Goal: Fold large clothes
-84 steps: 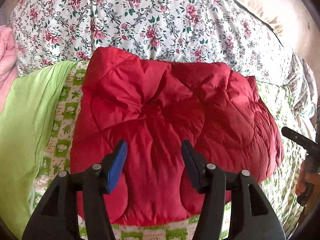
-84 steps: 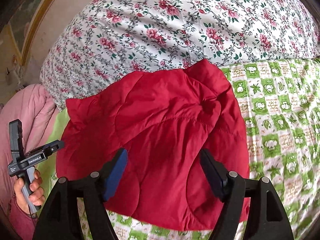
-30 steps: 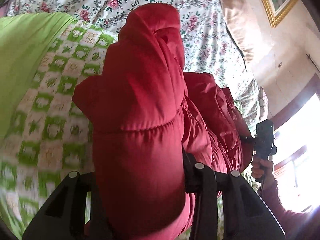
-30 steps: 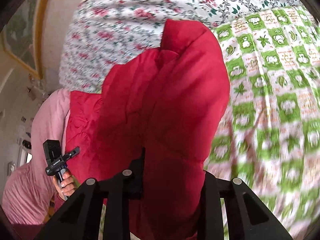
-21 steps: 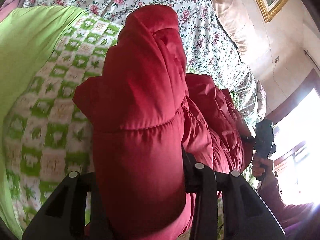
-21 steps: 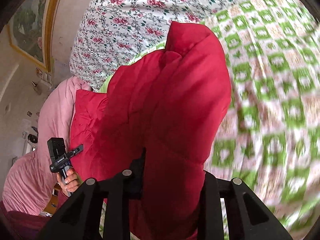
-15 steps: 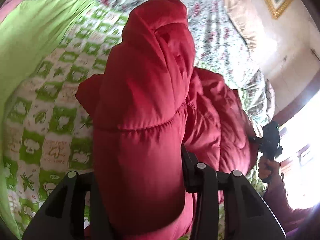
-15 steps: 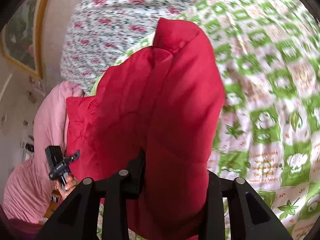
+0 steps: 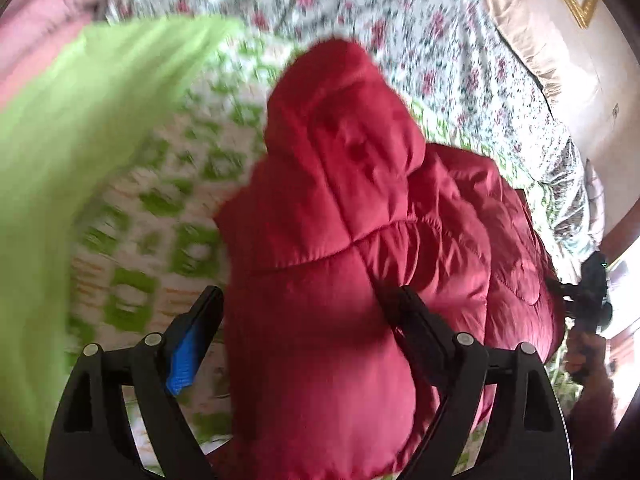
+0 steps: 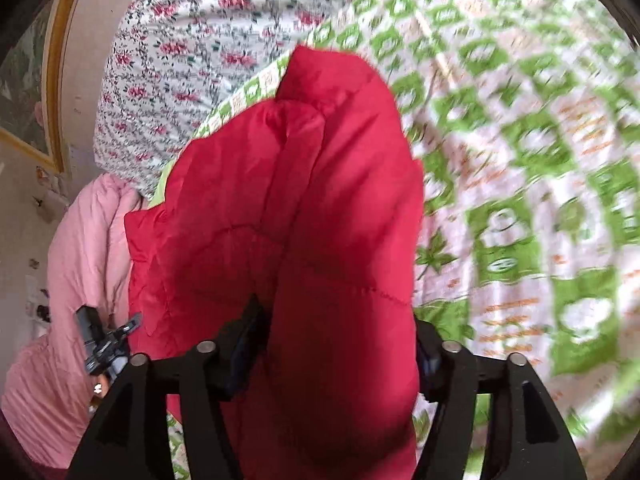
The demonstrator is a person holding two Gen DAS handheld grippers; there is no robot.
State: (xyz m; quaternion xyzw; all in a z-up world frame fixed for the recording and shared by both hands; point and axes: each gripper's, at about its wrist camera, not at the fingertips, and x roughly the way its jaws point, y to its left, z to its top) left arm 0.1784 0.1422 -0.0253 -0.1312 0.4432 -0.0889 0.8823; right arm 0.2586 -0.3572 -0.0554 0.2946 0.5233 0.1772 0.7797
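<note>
Left claw (image 9: 304,320) open; right claw (image 10: 338,344) grips red jacket (image 10: 320,220).

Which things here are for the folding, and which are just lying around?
For the folding:
red puffy jacket
left gripper
right gripper

Just lying around:
green checked bedspread
flowery quilt
pink blanket
plain green cloth
</note>
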